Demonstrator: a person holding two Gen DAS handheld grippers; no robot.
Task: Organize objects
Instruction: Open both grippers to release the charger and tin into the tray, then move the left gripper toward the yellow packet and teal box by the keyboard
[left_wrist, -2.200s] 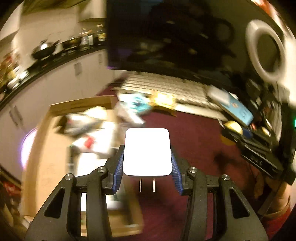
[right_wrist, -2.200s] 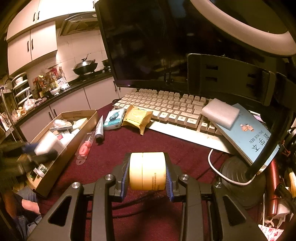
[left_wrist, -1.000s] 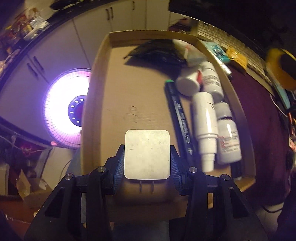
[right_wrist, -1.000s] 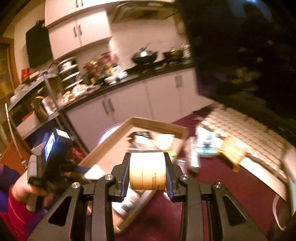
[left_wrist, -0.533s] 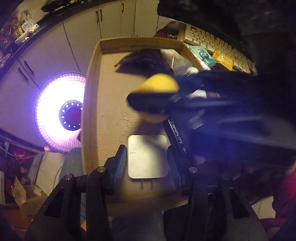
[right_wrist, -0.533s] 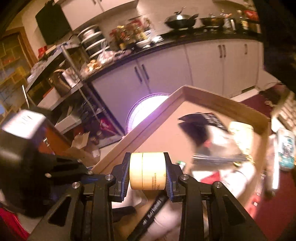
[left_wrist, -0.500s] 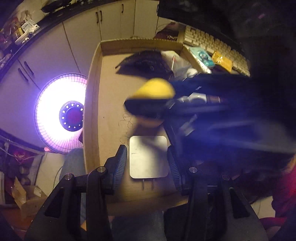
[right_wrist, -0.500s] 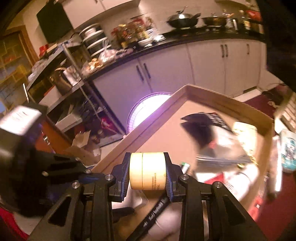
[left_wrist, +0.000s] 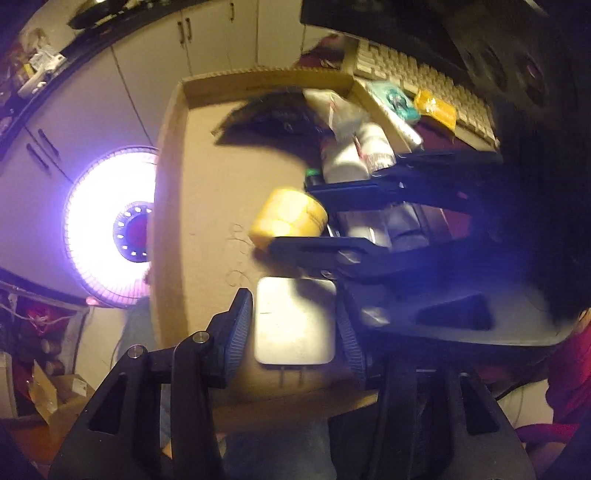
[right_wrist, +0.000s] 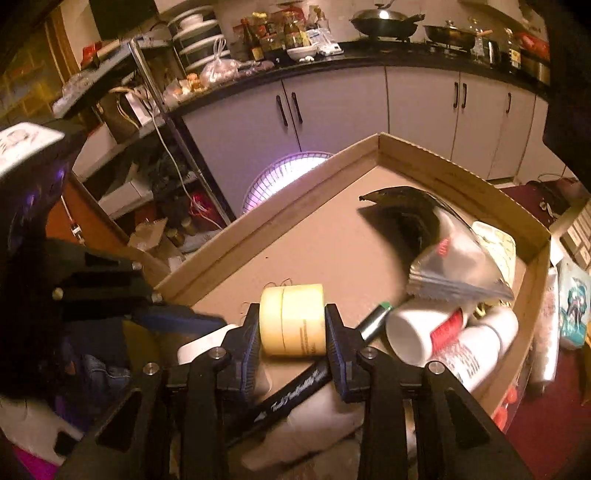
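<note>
Placement into the cardboard tray (left_wrist: 173, 155) is in hand: left gripper (left_wrist: 295, 325) stands parted around the white charger (left_wrist: 295, 321) lying on the tray floor, while right gripper (right_wrist: 291, 325) clamps the yellow jar (right_wrist: 291, 319), which likely needs lowering and release beside the bottles (right_wrist: 458, 339)

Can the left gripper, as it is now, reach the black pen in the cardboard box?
Probably not. The left gripper stands open around the white charger, and the right gripper, shut on the yellow tape roll, hangs between it and the black pen in the cardboard box.
</note>
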